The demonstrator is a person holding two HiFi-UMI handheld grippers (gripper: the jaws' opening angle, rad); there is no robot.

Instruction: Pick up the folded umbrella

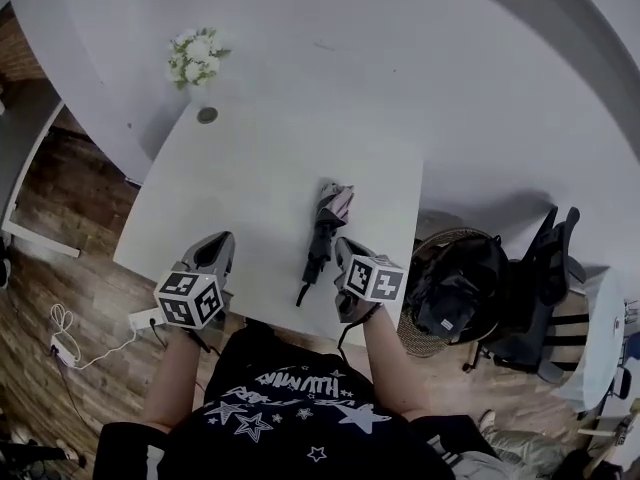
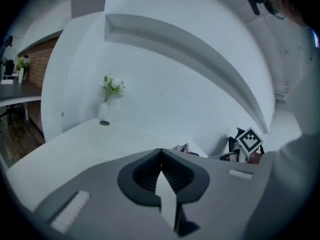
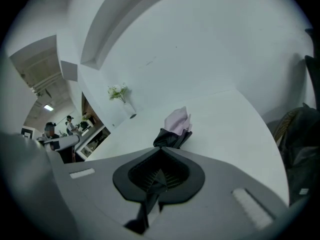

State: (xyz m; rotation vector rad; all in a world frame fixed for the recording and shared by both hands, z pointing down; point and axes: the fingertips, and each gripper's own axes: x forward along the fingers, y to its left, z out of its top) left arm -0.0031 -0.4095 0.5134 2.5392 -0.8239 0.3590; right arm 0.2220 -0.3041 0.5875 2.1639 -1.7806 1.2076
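Note:
The folded umbrella [image 1: 320, 236] lies on the white table [image 1: 250, 178], dark with a pinkish canopy end pointing away from me and its handle toward the near edge. My right gripper [image 1: 342, 246] hovers just right of it, shut and empty. In the right gripper view the umbrella [image 3: 175, 129] lies just beyond the closed jaws [image 3: 161, 150]. My left gripper [image 1: 222, 240] is over the table's near-left part, well left of the umbrella, jaws together with nothing in them [image 2: 160, 153]. In the left gripper view a bit of the umbrella [image 2: 184, 148] shows past the jaws, beside the right gripper's marker cube [image 2: 248, 141].
A vase of white flowers [image 1: 197, 58] stands at the table's far corner, near a round grommet [image 1: 207, 115]. A curved white wall runs behind. Right of the table stand a black chair and bag [image 1: 460, 293]. A power strip [image 1: 145, 318] lies on the wood floor at the left.

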